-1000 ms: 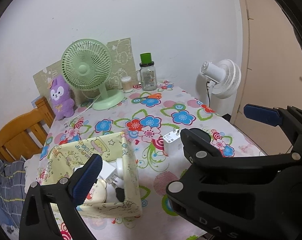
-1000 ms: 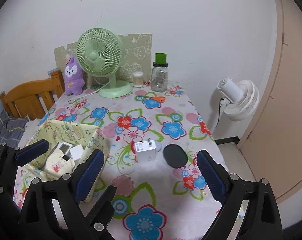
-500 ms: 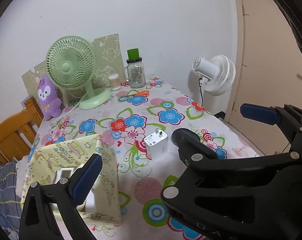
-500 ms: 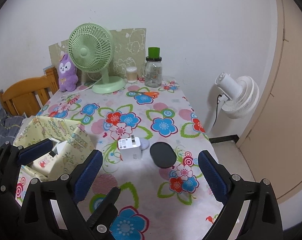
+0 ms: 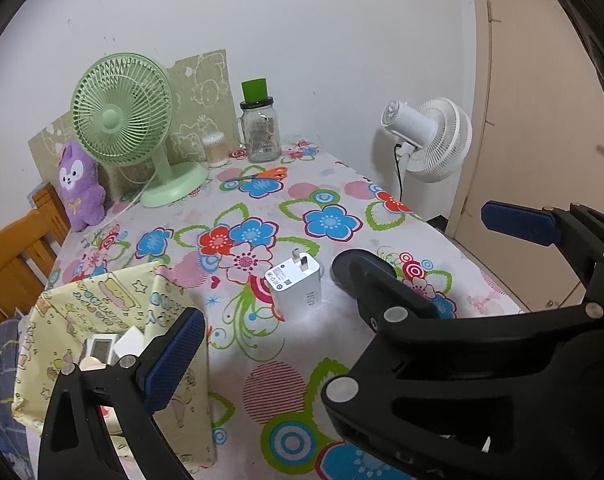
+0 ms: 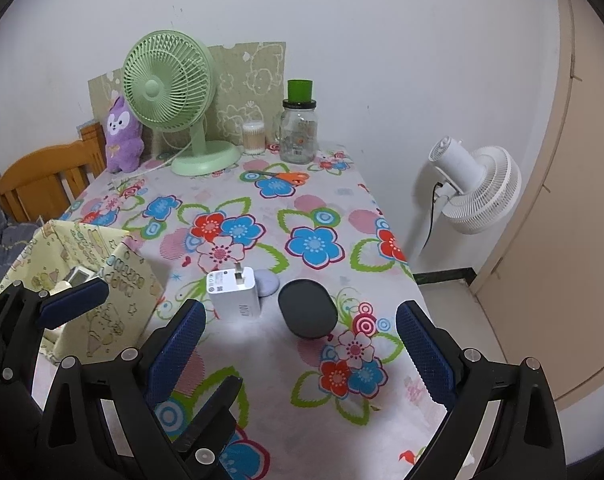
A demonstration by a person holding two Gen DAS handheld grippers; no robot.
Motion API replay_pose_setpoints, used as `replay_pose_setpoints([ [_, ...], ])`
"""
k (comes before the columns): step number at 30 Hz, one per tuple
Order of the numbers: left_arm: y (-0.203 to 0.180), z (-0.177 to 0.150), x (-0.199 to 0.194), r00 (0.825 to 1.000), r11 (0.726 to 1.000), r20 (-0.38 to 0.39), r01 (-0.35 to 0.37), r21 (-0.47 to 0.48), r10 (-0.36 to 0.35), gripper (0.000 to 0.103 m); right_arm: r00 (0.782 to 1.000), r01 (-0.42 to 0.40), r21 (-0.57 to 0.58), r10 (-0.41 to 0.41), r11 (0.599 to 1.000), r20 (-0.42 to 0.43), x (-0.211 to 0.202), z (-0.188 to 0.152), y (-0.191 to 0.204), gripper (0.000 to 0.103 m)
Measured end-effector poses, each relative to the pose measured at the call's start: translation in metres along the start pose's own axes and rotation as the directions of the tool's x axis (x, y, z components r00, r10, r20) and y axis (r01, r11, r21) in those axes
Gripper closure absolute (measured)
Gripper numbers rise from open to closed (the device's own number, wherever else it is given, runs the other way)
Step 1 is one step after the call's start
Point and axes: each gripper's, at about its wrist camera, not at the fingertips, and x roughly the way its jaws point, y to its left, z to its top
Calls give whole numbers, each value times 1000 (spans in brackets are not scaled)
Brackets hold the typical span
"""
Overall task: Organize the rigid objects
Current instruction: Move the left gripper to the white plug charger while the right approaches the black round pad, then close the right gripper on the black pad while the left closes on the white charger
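Flower-printed cloth in red, blue, pink and green covers the table (image 6: 314, 208). Near its front middle stands a white charger (image 6: 234, 294), prongs pointing up and away. Just behind it lies a small pale pebble-like thing (image 6: 267, 282), and just to its right a flat black disc (image 6: 308, 314), close to the charger but apart from it. At the table's left front corner sits a pale yellow fabric box (image 6: 114, 304) printed with cartoon figures; a small white device with a screen (image 5: 98, 350) and other white items lie inside it.

The right gripper (image 6: 298, 356) hovers low over the table's front edge, jaws spread wide and empty, with the charger and disc ahead between its blue pads. The left gripper (image 5: 342, 292) hangs over the box's near corner, jaws likewise spread wide and holding nothing.

At the back stand a green fan (image 6: 174, 100), a purple plush toy (image 6: 122, 136), a jar of cotton swabs (image 6: 253, 138) and a glass jar with a green cap (image 6: 299, 128). Orange-handled scissors (image 6: 282, 176) lie in front of them.
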Motion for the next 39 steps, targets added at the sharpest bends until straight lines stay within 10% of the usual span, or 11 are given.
replay_pose_setpoints([
  [39,4,-16,103,991,991,-118,-76,-113,63,1,988,-83,-86,71,993,-138,113,-13,-14,22],
])
